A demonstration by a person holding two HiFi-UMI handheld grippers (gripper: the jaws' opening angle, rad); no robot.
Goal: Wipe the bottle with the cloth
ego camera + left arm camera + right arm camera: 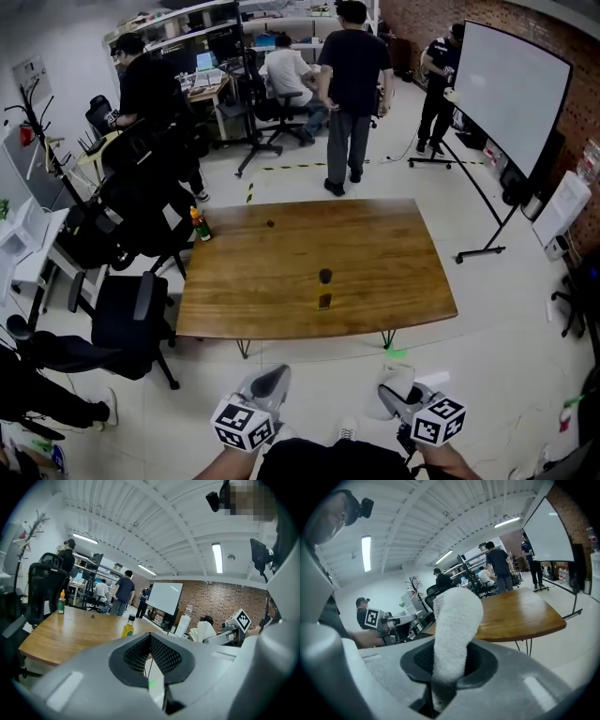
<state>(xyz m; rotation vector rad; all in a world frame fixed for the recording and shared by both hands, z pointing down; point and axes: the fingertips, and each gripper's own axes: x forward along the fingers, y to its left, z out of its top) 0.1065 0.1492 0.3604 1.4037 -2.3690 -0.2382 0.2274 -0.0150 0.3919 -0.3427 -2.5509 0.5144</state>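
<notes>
A small bottle (324,289) of yellow liquid with a black cap stands near the front middle of the wooden table (394,272). The left gripper view shows the bottle (129,626) upright beyond the jaws. My left gripper (270,382) is held short of the table's front edge, well apart from the bottle. It is shut, with nothing between its jaws (151,637). My right gripper (398,380) hangs beside it, shut on a white cloth (454,630) that sticks up out of the jaws. The table's near edge lies beyond both grippers.
A green bottle with an orange cap (200,225) stands at the table's far left corner, with a small dark thing (270,223) near it. Black office chairs (122,319) crowd the left side. A whiteboard on a stand (511,94) is at the right. Several people stand or sit behind the table.
</notes>
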